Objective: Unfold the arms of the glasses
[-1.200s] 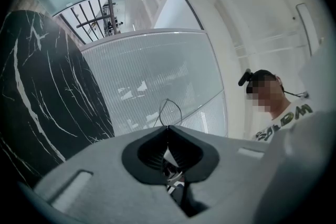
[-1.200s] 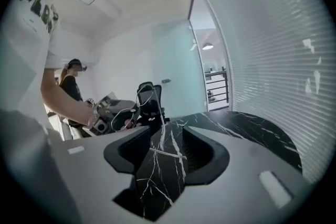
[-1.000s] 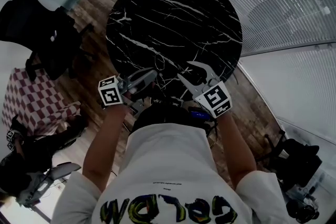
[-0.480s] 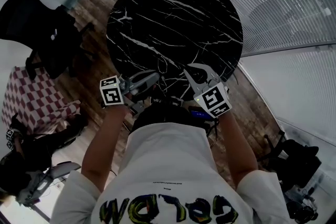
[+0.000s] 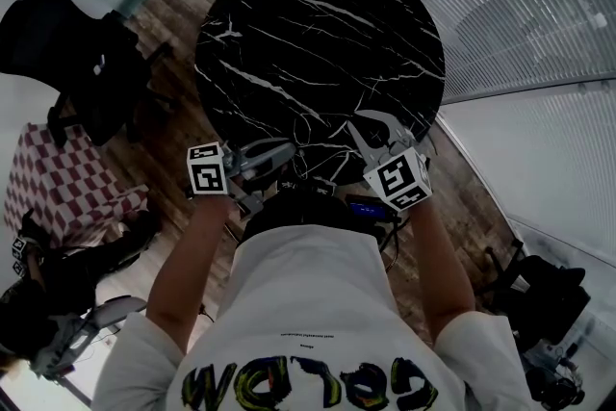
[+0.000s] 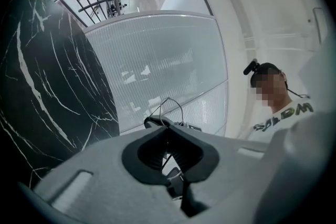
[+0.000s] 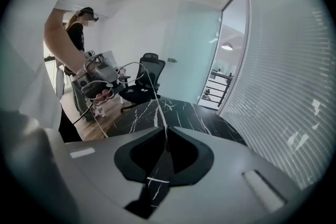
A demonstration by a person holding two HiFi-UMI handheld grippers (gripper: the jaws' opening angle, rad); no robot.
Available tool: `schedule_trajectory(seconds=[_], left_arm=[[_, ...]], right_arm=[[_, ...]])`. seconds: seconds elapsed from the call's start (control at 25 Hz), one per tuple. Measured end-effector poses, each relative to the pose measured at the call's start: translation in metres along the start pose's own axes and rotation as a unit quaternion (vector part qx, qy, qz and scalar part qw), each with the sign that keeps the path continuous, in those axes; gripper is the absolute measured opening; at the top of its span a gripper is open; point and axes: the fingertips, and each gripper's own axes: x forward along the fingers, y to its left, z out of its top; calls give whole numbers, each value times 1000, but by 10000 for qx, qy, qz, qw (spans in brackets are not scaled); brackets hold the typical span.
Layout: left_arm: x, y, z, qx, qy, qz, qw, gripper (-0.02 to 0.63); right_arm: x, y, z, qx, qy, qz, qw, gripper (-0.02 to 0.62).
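Grip taken: the right claw (image 7: 165,132), spread wide 1 second ago, has just been closing. Its jaws now meet on a thin wire arm (image 7: 159,107) of the glasses (image 6: 168,106). In the right gripper view the arm runs from the claw's tips up toward the upper left of the frame.

The left claw (image 6: 167,126) is pinched together too, with a loop of the wire frame standing just past its tips. The glasses hang in the air between the 2 claws, low in the middle of the head view, over the near edge of the round black marble bench (image 5: 318,24) and not resting on it.

With both ends now held, the setup for unfolding looks complete. The likely next step is to swing the gripped arm out from the frame. How far that arm is already open is too fine to tell. Wire this thin could bend under a hard pull.
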Motion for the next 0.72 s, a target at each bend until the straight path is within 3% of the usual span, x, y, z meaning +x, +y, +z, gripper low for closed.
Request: schedule_trajectory(seconds=[0.2,0.72], left_arm=[[-1,3,-13,-131,138,-12,9998,9],[-1,1,-25,-276,279,-27,9992,9]], right_arm=[[0,-2,-7,-365,165,-75,9992,26],[-1,0,-11,-607,250,-23,9978,35]])
